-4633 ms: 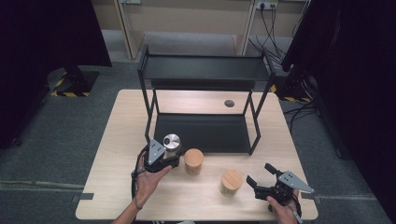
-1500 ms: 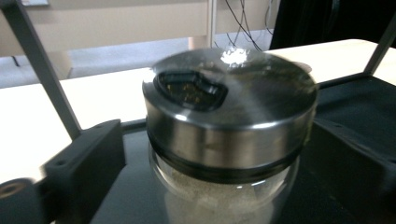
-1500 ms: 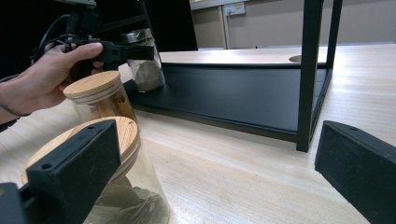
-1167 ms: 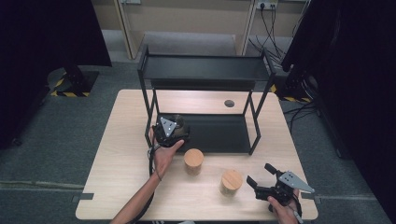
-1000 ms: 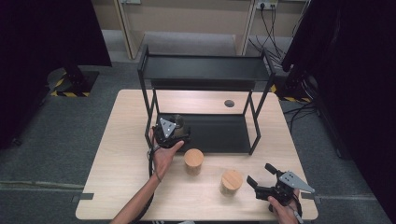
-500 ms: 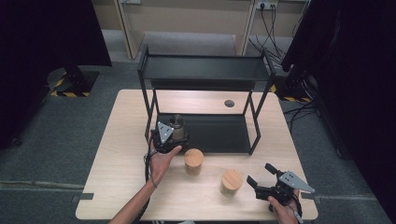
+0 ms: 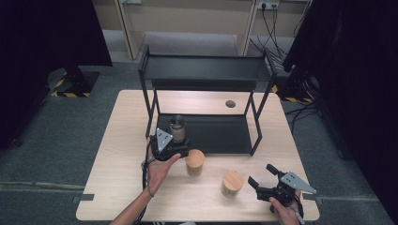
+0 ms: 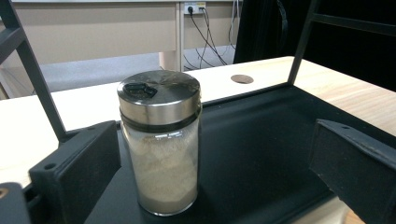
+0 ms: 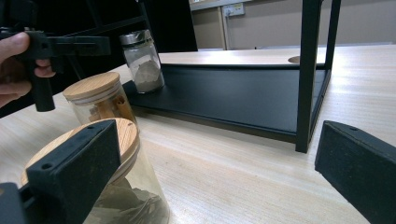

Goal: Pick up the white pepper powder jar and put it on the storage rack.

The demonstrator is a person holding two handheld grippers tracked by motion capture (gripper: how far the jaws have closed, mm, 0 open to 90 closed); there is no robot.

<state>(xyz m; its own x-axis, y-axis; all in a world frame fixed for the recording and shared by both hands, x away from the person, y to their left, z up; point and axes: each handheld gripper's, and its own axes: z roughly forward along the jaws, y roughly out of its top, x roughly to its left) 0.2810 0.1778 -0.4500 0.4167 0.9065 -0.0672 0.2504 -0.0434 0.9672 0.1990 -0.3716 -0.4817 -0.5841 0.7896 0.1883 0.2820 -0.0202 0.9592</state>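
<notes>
Shaker jar [image 8: 159, 149] of pale powder, glass with a metal lid, stands upright on the lower shelf [image 8: 252, 154] of the black rack [image 7: 206, 75], between the spread jaws of the left tongs [image 7: 174, 140]. In the left gripper view neither jaw touches the glass: one black pad stands just beside it, the other well off to the far side, so these tongs are wide open and hold nothing.

By size, the desk [image 7: 122, 140] comes first, pale wood with a round hole [image 7: 230, 103] in it behind the rack, beyond both tongs. The rack stands on the desk ahead of the left tongs, its lower shelf running off toward the right tongs' side. The person's left hand [image 7: 157, 171] grips the left tongs from behind, at the shelf's front corner.

The right tongs [image 7: 262, 177] sit near the desk's front edge, well apart from the shaker jar, with their jaws wide apart and empty. Just beside them, on the side toward the left tongs, stands a wooden-lidded jar [image 7: 233, 183]; in the right gripper view it sits behind one jaw, and I cannot tell whether they touch. A second wooden-lidded jar [image 7: 195, 161] stands on the desk just beside the left tongs, in front of the shelf.
</notes>
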